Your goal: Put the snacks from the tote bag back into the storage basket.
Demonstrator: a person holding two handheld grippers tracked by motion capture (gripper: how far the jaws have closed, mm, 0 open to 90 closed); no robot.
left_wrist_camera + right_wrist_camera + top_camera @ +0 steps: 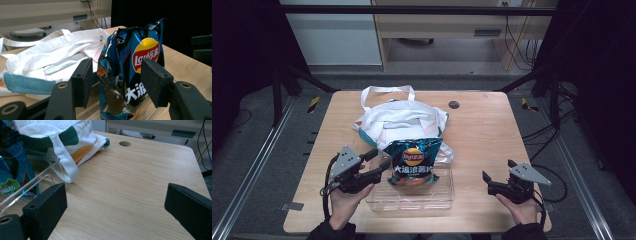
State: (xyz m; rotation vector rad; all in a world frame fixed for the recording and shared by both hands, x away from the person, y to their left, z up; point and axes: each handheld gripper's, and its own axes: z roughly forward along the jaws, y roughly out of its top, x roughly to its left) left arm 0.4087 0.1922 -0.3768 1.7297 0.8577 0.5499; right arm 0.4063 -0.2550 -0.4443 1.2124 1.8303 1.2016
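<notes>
The left hand-held gripper (382,161) sits at the left edge of the clear tray (377,202), jaws spread wide and gripping nothing, apparently lined up to take the chip bag (413,162) by its side. In the left gripper view the chip bag stands upright between and just beyond the two pads, untouched. It leans in the tray against the white tote bag (399,120) behind. The right hand-held gripper (497,182) rests on the surface (482,130), well apart, wide open and empty, likely waiting.

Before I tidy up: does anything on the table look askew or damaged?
The chip bag stands in the clear tray, crumpled and dented, leaning back against the rumpled tote. Nothing is spilled.
</notes>
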